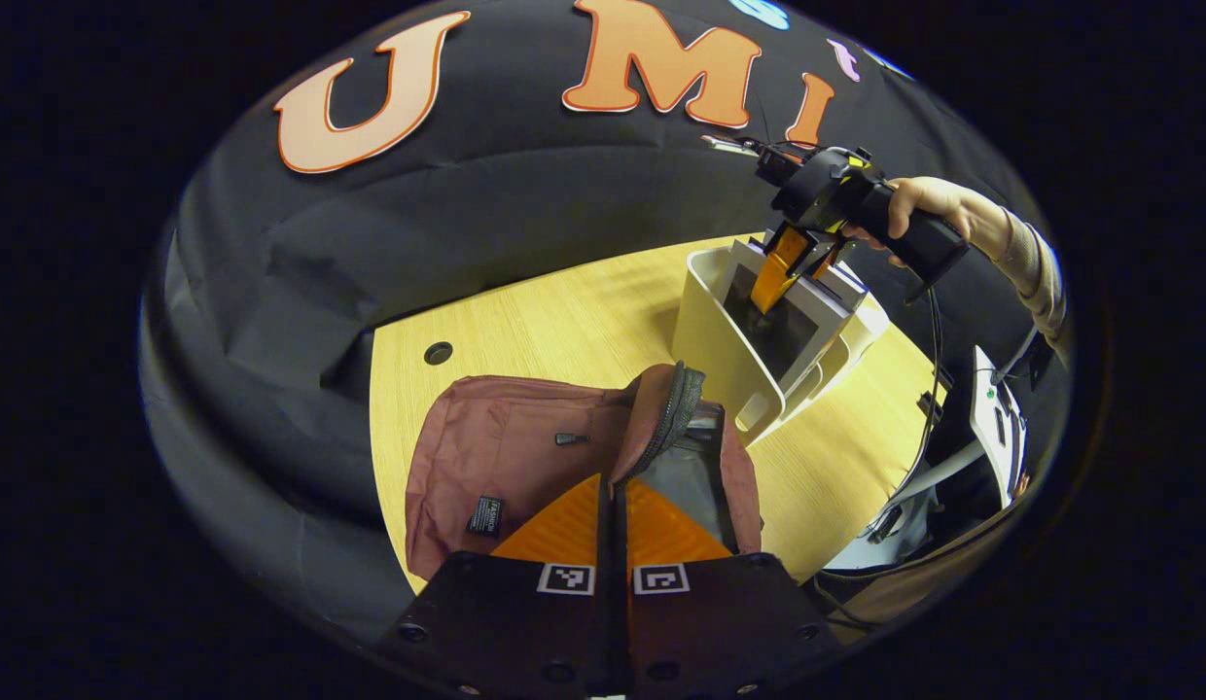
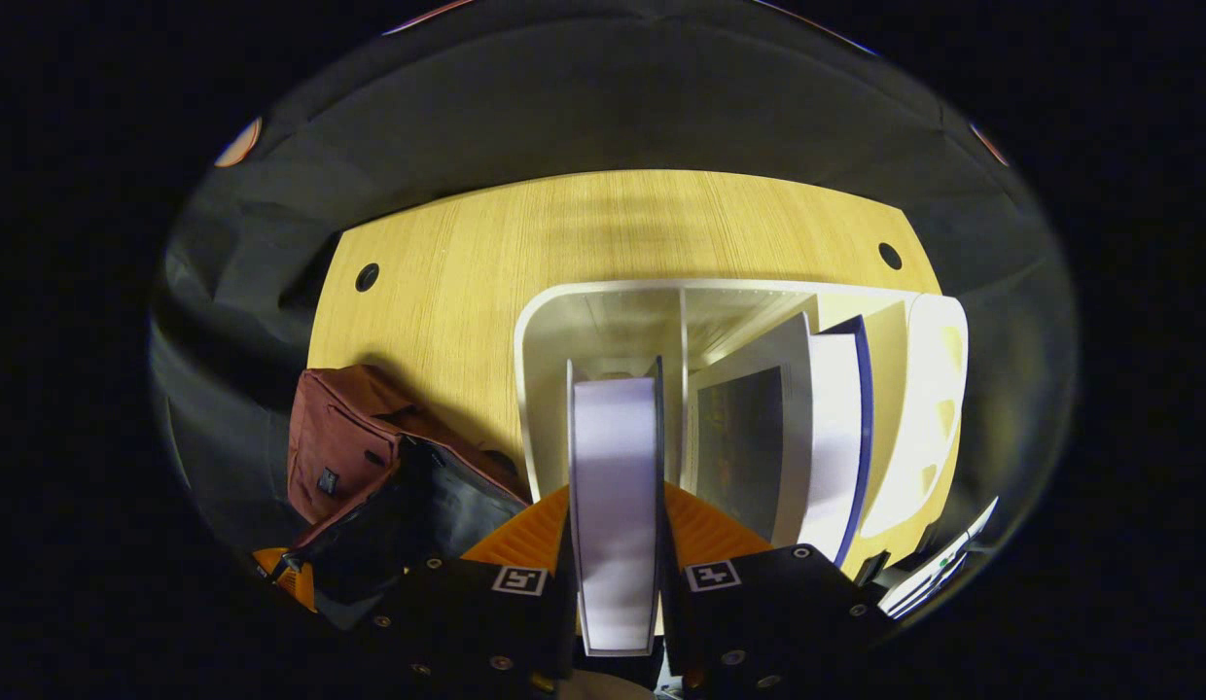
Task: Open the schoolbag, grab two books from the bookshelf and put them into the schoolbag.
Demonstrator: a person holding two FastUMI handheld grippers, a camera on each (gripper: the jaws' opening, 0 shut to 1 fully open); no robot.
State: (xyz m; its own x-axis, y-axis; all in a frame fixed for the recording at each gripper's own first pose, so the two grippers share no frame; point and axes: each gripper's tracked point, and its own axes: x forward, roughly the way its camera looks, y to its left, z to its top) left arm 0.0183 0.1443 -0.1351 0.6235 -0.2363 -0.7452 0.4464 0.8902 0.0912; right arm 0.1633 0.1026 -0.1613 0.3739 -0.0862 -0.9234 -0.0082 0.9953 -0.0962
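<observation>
Left gripper (image 1: 613,486): you are clenching it on the raised edge of the schoolbag's flap (image 1: 661,418), fingers nearly together with the zipper edge pinched between them, and holding the bag's mouth open.
Schoolbag (image 1: 506,457): it is lying on the wooden table (image 1: 564,311), maroon, its dark lining (image 1: 686,476) showing just right of your fingers; the left gripper view is giving you the front pocket and a small label.
Right gripper (image 2: 615,530): you are gripping a book (image 2: 615,467) between its two fingers, one on each cover, with the page edge facing the camera.
Book's place: it is standing upright in the left compartment of the white bookshelf (image 2: 545,321), which is sitting on the table just beside the schoolbag.
Second compartment: the right gripper view is showing you more books (image 2: 807,428) leaning there, one with a dark cover and one with a blue spine.
From afar: the left gripper view is showing your right gripper (image 1: 793,258) from outside, reaching down into the bookshelf (image 1: 720,340), with your hand (image 1: 939,209) and sleeve behind it.
Schoolbag from the right: it is sitting low at the left of that view (image 2: 350,437), with your left gripper (image 2: 292,574) partly visible beneath it.
</observation>
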